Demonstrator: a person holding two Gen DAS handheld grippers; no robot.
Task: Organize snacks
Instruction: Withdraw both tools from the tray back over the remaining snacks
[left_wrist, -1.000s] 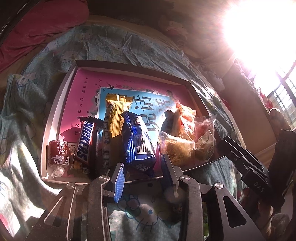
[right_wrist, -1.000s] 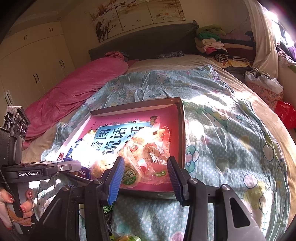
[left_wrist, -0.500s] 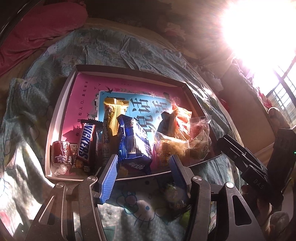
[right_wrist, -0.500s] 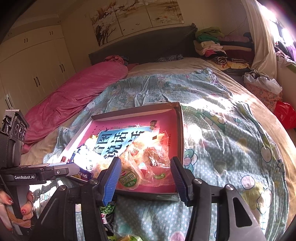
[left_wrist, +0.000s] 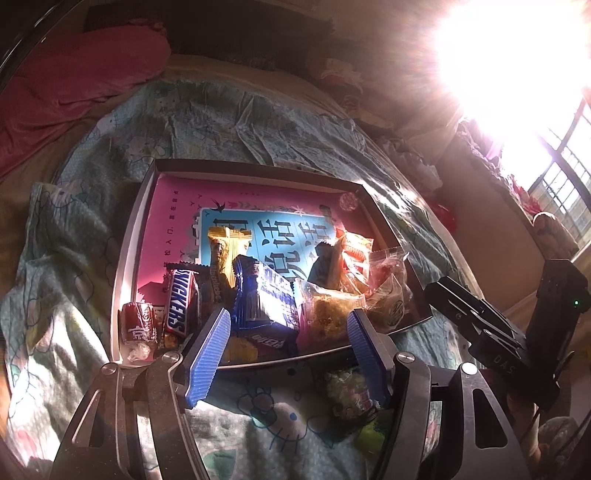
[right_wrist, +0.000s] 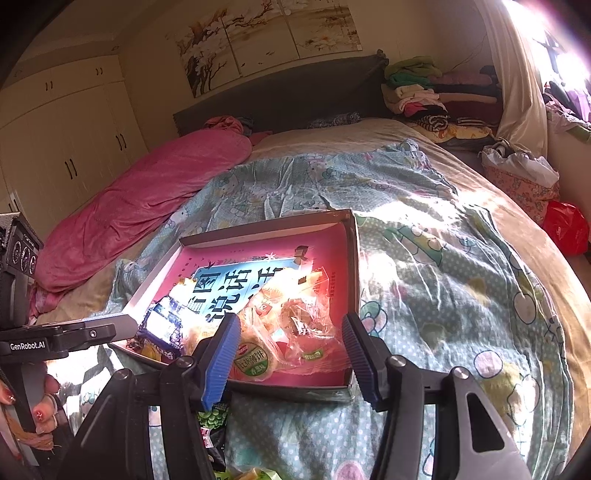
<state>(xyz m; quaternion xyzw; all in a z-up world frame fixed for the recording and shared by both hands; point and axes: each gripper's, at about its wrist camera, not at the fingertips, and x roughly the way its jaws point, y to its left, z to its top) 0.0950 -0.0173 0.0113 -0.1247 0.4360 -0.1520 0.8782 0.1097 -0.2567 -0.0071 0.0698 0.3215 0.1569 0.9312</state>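
A shallow pink-lined box (left_wrist: 127, 258) lies on the bed and holds snacks along its near side: a red candy (left_wrist: 138, 325), a Snickers bar (left_wrist: 179, 301), a yellow bar (left_wrist: 227, 251), a blue packet (left_wrist: 269, 302) and clear-wrapped pastries (left_wrist: 332, 306). My left gripper (left_wrist: 291, 345) is open and empty, just in front of the box's near rim. A green snack pack (left_wrist: 351, 391) lies on the quilt below it. My right gripper (right_wrist: 291, 350) is open and empty over the box's near corner (right_wrist: 347, 384), above the pastries (right_wrist: 255, 362).
The box sits on a teal cartoon quilt (right_wrist: 443, 277). A pink blanket (right_wrist: 147, 206) lies at the left. Loose snack packs (right_wrist: 210, 424) lie on the quilt near my right gripper. Strong window glare (left_wrist: 509, 55) washes out the upper right.
My left gripper's jaws have opened wider and pulled back from the blue packet, which stays in the box. My right gripper has also opened a little and drawn back slightly.
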